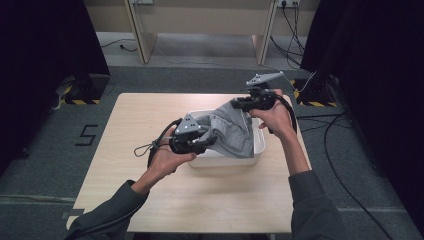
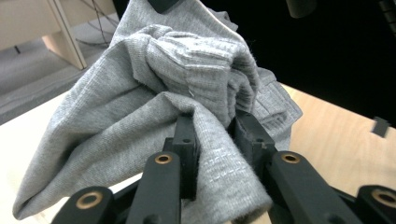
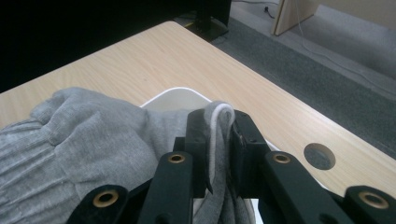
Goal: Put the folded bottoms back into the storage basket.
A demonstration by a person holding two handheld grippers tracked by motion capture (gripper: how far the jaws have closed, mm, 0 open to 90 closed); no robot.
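A grey knitted garment (image 1: 231, 129) hangs between my two grippers over a white tub (image 1: 258, 144) in the middle of the table. My left gripper (image 1: 209, 140) is shut on a bunched fold of the grey garment (image 2: 154, 93) at its near left end. My right gripper (image 1: 236, 104) is shut on a thin edge of the grey garment (image 3: 88, 140) at the far right, above the tub's back corner. In the right gripper view the cloth's pale hem loops up between the two black fingers (image 3: 198, 140), with the white tub (image 3: 168, 99) just beyond.
The light wooden table (image 1: 150, 112) has bare room left of and in front of the tub. A round cable hole (image 3: 319, 156) sits in the tabletop near its edge. Black curtains flank both sides, and cables lie on the grey floor at the right.
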